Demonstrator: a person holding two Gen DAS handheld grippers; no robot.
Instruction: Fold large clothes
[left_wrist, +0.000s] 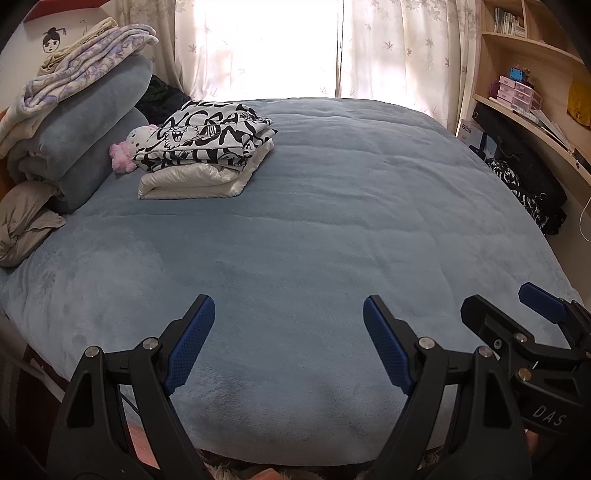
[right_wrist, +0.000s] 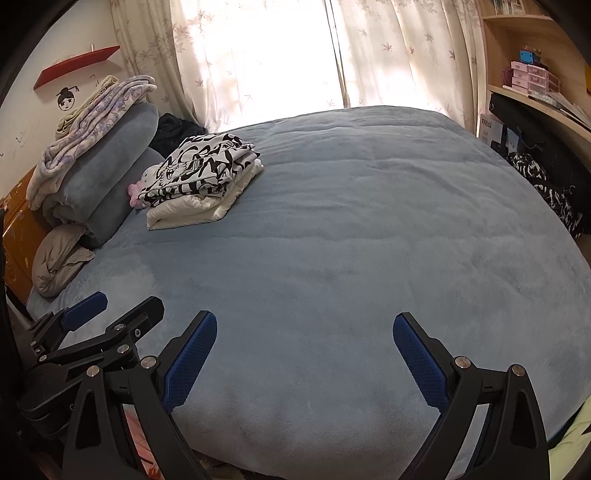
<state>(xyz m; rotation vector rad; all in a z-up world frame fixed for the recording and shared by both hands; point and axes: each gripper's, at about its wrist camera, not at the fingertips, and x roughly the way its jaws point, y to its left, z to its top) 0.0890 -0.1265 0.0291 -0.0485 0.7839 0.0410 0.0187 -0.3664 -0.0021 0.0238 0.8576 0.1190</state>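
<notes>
Clothes (left_wrist: 207, 147), folded and stacked, far across the bed (left_wrist: 332, 221) from both wide-spread, empty grippers (left_wrist: 289, 314) (right_wrist: 304, 330)

Plush toy (left_wrist: 129, 147) half hidden behind folded clothes stack (left_wrist: 207, 147); shelf (left_wrist: 532, 85) items too small to ID.

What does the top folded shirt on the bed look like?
The top folded garment is white with bold black cartoon lettering and faces, clearest in the left wrist view.

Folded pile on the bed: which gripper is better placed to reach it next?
Probably left. The pile lies far left on the bed; the left gripper is on that side, the right gripper beside it. Both open, empty.
</notes>
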